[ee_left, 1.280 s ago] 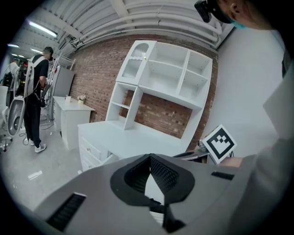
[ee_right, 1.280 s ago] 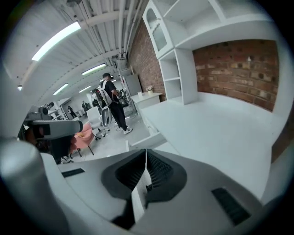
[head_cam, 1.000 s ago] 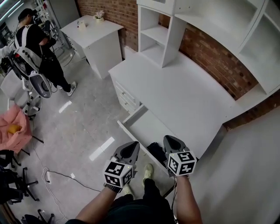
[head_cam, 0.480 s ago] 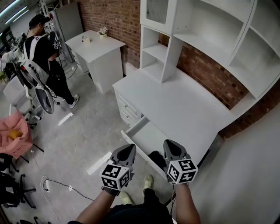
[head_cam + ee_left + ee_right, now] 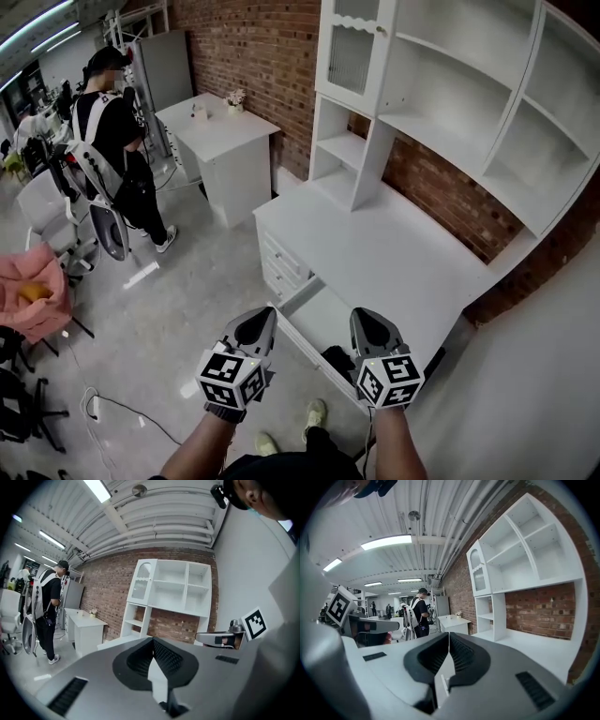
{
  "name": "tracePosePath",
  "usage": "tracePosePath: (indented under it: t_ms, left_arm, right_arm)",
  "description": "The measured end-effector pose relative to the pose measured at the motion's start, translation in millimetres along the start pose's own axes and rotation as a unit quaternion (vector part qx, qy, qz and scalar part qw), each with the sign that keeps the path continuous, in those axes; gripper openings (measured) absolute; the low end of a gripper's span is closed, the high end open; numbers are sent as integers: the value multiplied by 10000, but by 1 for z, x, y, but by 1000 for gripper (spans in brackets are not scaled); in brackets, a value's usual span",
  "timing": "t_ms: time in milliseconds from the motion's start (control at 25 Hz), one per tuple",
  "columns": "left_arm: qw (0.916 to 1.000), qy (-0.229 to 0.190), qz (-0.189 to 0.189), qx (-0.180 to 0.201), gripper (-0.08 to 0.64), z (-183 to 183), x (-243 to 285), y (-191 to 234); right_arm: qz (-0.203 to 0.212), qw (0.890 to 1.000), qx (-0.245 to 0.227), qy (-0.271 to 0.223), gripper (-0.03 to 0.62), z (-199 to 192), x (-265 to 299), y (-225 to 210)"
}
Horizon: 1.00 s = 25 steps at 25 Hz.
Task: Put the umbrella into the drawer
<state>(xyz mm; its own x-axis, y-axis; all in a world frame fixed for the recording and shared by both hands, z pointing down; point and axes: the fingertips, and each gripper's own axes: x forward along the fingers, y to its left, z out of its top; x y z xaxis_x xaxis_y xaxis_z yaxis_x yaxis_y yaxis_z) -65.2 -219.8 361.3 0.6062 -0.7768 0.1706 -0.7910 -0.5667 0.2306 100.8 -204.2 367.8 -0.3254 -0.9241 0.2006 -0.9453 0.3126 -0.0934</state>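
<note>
The white desk [image 5: 375,253] has its drawer [image 5: 305,314] pulled open toward me. A black folded umbrella [image 5: 336,357] lies in the drawer's near end, partly hidden behind my right gripper. My left gripper [image 5: 265,315] hangs over the floor just left of the drawer, its jaws closed together with nothing in them. My right gripper [image 5: 364,317] is held above the drawer's near end, jaws likewise shut and empty. Neither gripper view shows the umbrella; each looks level across the room, the left gripper [image 5: 152,640] and right gripper [image 5: 449,634] pointing past the desk.
A tall white hutch with shelves [image 5: 450,84] stands on the desk against the brick wall. A small white table [image 5: 220,127] and a standing person [image 5: 112,122] are at the far left. A pink-draped chair [image 5: 33,300] and a floor cable [image 5: 122,408] lie left.
Both grippers have risen, still shut and empty. The view has tilted up, so the drawer and umbrella now sit lower and more of the hutch shows.
</note>
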Motion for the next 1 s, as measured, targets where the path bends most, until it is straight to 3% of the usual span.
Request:
tracePosePath:
  t_ms: [600, 1000]
  left_arm:
    - [9966, -674, 310, 345, 6, 69, -52, 13]
    - [9951, -845, 319, 415, 6, 85, -75, 13]
  right_arm:
    - [-82, 9964, -608, -588, 6, 64, -16, 33]
    - [48, 9947, -573, -857, 5, 84, -24, 54]
